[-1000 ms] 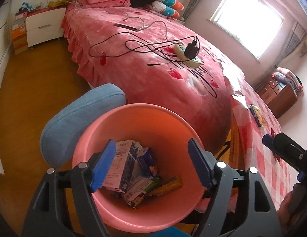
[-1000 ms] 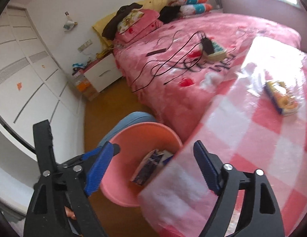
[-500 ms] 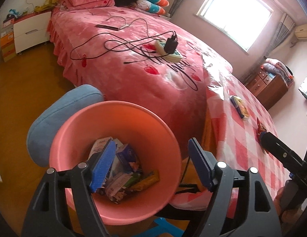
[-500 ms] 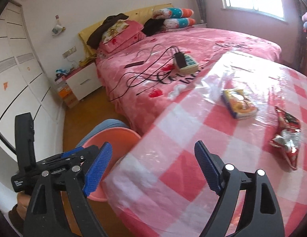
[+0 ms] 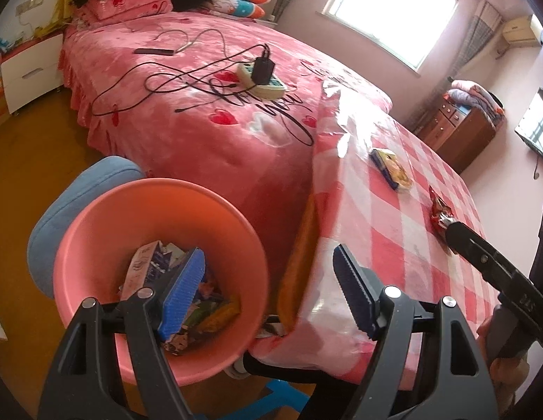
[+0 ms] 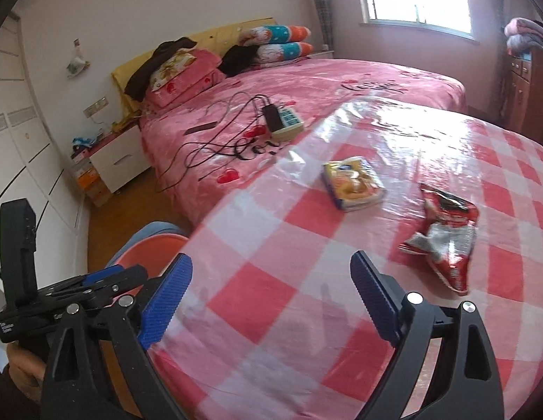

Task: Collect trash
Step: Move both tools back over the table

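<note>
A pink bin (image 5: 107, 217) holds several wrappers and cartons (image 5: 149, 273); its rim also shows in the right wrist view (image 6: 149, 245). On the red-checked table (image 6: 289, 280) lie a yellow snack box (image 6: 353, 183) and a crumpled red snack bag (image 6: 443, 234); both also show in the left wrist view, the box (image 5: 392, 168) and the bag (image 5: 439, 210). My left gripper (image 5: 268, 290) is open and empty, over the bin's edge and the table corner. My right gripper (image 6: 268, 297) is open and empty above the table's near part, short of the bag.
A pink bed (image 5: 208, 105) with a power strip (image 5: 262, 80) and black cables stands behind the table. A blue chair back (image 5: 79, 189) sits beside the bin. A white nightstand (image 6: 119, 157) and a wooden dresser (image 5: 460, 129) stand by the walls.
Both grippers swung right, from over the bin toward the table. The snack box and red bag came into the right wrist view. Both stayed open.
</note>
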The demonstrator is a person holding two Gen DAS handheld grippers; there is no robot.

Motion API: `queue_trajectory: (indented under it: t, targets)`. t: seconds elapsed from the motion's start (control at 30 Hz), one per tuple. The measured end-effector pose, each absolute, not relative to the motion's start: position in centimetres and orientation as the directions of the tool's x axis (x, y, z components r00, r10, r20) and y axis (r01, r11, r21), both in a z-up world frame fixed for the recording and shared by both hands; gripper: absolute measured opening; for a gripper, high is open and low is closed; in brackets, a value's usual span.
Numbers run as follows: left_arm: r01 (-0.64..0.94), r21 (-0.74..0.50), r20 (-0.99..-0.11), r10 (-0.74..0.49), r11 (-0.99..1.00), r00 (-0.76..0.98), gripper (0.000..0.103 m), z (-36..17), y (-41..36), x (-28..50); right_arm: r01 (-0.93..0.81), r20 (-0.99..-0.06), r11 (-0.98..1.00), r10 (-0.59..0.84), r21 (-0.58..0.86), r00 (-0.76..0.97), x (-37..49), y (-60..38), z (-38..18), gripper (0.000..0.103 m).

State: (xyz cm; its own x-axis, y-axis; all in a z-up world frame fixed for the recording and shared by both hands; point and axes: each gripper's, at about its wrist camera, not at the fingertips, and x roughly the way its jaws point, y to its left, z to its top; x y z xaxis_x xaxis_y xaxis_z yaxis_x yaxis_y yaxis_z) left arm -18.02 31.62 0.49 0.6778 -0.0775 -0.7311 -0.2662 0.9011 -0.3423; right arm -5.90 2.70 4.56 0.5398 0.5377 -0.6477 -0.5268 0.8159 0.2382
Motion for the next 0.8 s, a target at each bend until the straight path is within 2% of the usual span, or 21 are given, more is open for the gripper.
queue_trajectory:
  t: [0.5,0.6,0.8]
  targets:
    - [-0.172,-0.279,-0.759,-0.107,0.945,0.642,0.077,1.1,25.4,-16.0,-0.396,-0.636,0.894,0.433,0.21,0.639,-3.5,-4.3,4.0,0.092]
    - [-0.169,-0.251,-0.767,-0.09,0.953,0.635,0.081,1.2,24.2,-15.6,-0.373,-0.634,0.907,0.408,0.197,0.657,-3.0,-5.4,3.8,0.092]
    - [-0.177,-0.212,-0.776,-0.055,0.961,0.629,0.082,1.5,22.8,-15.0,-0.324,-0.632,0.927,0.367,0.189,0.682,-1.9,-7.9,3.3,0.092]
